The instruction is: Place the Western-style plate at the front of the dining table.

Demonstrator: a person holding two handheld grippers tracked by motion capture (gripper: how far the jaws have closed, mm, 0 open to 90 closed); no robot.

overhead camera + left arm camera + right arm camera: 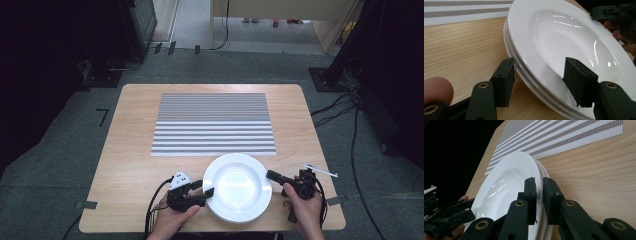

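Right gripper (539, 182) clamped on top plate (235, 182) rim of stack — left gripper (539, 75) jaws apart, straddling the opposite rim.

table (135, 150): light wood, rounded corners
placemat (214, 124): striped grey/white, flat on the table's far half, square to the table edges; near half has wider stripes
floor (60, 165): grey carpet all around the table
tape marks (86, 204): small strips at the table's near corners
cables (345, 107): black, running over the floor right of the table
stand bases (327, 80): dark, at both far corners, on the floor
wooden furniture (280, 10): pale, at far end
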